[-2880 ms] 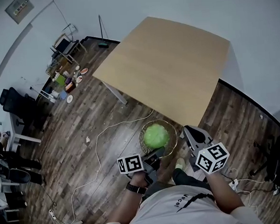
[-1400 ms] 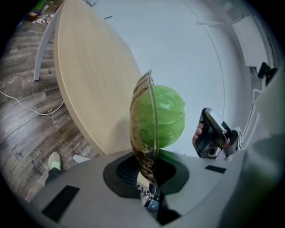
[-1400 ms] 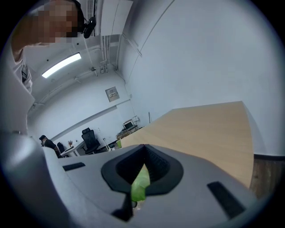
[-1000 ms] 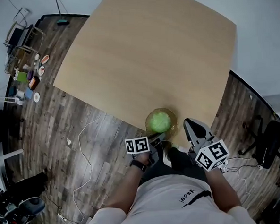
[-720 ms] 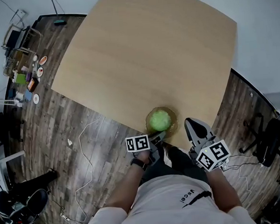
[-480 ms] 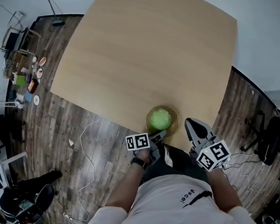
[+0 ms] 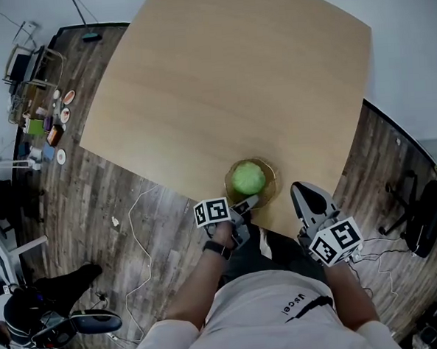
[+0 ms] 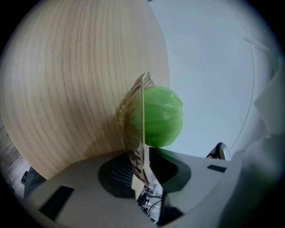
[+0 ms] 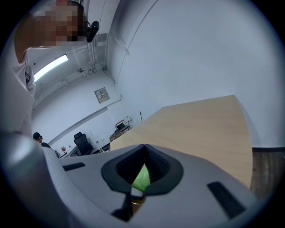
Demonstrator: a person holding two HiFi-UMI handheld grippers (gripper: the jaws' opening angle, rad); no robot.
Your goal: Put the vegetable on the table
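A round green vegetable (image 7: 247, 178) lies in a clear glass bowl (image 7: 271, 181) that stands on the light wooden table (image 7: 220, 81), close to its near edge. My left gripper (image 7: 248, 202) reaches the bowl's near rim. In the left gripper view the rim of the bowl (image 8: 136, 116) runs between the jaws of the left gripper (image 8: 144, 156), which are opening, and the vegetable (image 8: 162, 116) bulges behind it. My right gripper (image 7: 302, 191) hovers to the right of the bowl, shut and holding nothing. Past the right gripper (image 9: 143, 149), a sliver of the vegetable (image 9: 141, 178) shows.
Dark plank floor surrounds the table. A cluttered rack (image 7: 36, 93) stands far left, a white cable (image 7: 137, 234) trails over the floor, a black chair (image 7: 428, 216) sits at the right and another chair (image 7: 65, 319) at the lower left. A white wall runs behind the table.
The bowl with the vegetable has gone from over the floor, short of the table's edge, onto the table's near edge. Over the last second it has barely shifted, and the right gripper has kept beside it.
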